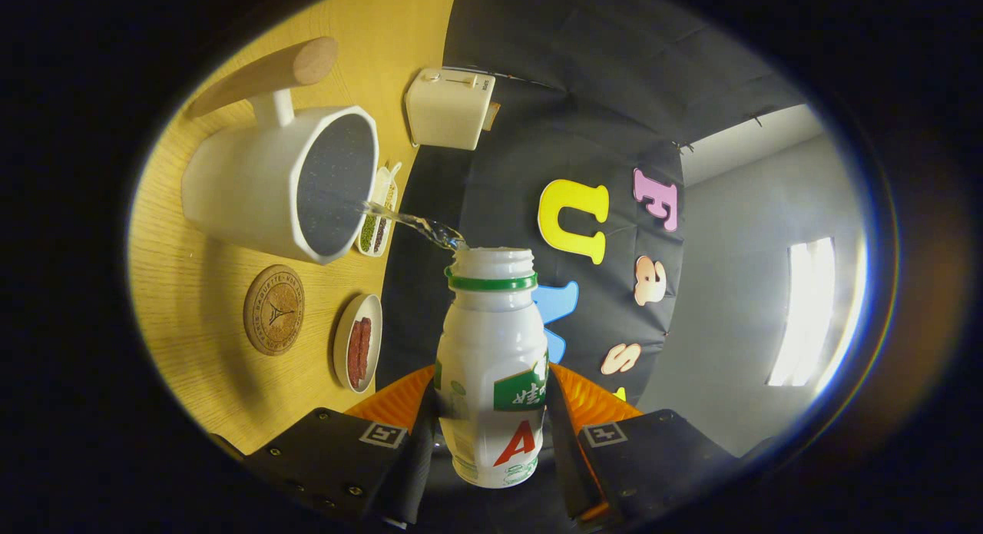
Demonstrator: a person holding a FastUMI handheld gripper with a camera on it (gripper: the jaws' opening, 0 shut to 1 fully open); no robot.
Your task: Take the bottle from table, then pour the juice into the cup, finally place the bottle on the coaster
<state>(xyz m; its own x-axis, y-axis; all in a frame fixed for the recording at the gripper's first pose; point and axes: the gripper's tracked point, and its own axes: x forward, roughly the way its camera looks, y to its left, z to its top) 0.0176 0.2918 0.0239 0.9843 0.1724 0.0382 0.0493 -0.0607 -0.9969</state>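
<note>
A light wooden table (200, 349) is filling the left of the frame, tilted on its side. The gripper (491, 434) is clamping the small white plastic bottle with a green neck ring (491, 365) between both fingers at lower centre. A thin clear stream (415, 223) is arcing from its mouth into the white angular cup with a wooden handle (276, 180) at upper left. The round cork coaster (274, 309) is lying just below the cup.

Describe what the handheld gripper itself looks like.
The handheld two-finger gripper has two black blocky carriers, each bearing a square black-and-white tag and small screws. Its jaws are ribbed, pressed on both sides of the white plastic bottle with a green neck ring.
</note>
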